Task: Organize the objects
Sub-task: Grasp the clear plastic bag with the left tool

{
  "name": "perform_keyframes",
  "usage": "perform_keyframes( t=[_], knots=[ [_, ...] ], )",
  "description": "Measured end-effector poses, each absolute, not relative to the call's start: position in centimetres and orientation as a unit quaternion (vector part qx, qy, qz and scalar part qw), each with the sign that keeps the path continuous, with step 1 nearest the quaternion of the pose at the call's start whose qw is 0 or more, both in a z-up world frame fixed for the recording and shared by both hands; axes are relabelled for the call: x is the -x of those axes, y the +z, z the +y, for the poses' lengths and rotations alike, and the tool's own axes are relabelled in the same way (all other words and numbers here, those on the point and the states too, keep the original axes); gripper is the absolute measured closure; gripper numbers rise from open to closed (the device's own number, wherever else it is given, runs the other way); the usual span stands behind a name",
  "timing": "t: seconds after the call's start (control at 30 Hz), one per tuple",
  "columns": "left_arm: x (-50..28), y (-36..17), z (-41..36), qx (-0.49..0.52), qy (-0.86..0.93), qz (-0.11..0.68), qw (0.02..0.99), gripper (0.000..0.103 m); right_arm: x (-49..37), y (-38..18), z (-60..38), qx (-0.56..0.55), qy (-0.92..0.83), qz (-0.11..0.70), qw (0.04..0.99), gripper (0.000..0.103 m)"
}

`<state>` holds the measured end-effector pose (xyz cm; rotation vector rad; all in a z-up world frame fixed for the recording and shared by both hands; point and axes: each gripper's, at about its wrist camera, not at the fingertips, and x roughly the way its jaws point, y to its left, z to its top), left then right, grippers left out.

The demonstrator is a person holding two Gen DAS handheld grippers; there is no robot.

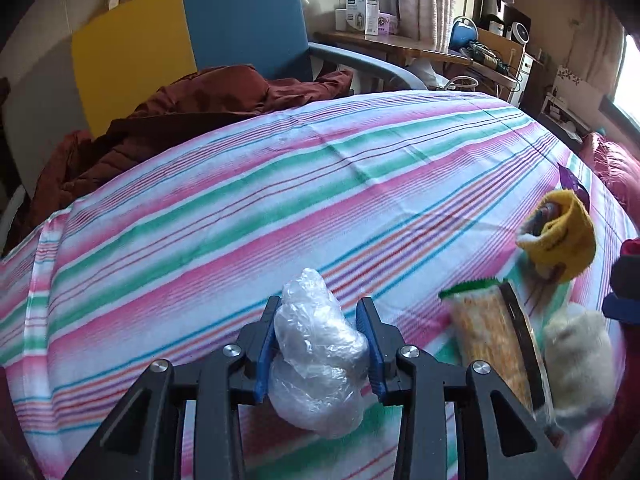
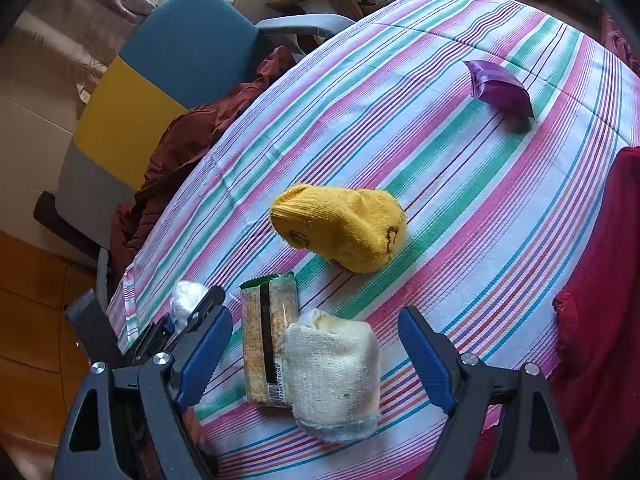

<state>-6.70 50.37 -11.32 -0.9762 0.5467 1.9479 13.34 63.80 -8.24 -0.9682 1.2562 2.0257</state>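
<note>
Two grippers over the striped cloth, one already loaded.

Your left gripper is clamped on the crumpled plastic bag, low and centre in the left wrist view; its blue pads press both flanks. That bag looks light, soft and slippery, so I judge it could squirm out; a hold on the thick middle bulge seems safer than on the loose top. Your right gripper stands wide and released, jaws either side of the cream sock, which lies against the snack packet at lower centre. Yellow sock sits mid-frame, purple pouch upper right. Both socks should squash easily, so pinch across the bulk.
</note>
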Motion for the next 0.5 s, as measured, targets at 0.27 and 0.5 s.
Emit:
perform_keyframes(
  t=[0.27,0.5],
  knots=[
    [5.4,-11.1,46.2,0.404,0.788,0.2,0.421,0.065,-13.4,-8.0,63.7,0.367,0.757,0.452,0.298,0.017],
    [3.5,-11.0,40.4,0.417,0.791,0.164,0.416,0.064,-13.4,-7.5,63.8,0.369,0.755,0.45,0.302,0.017]
  ],
)
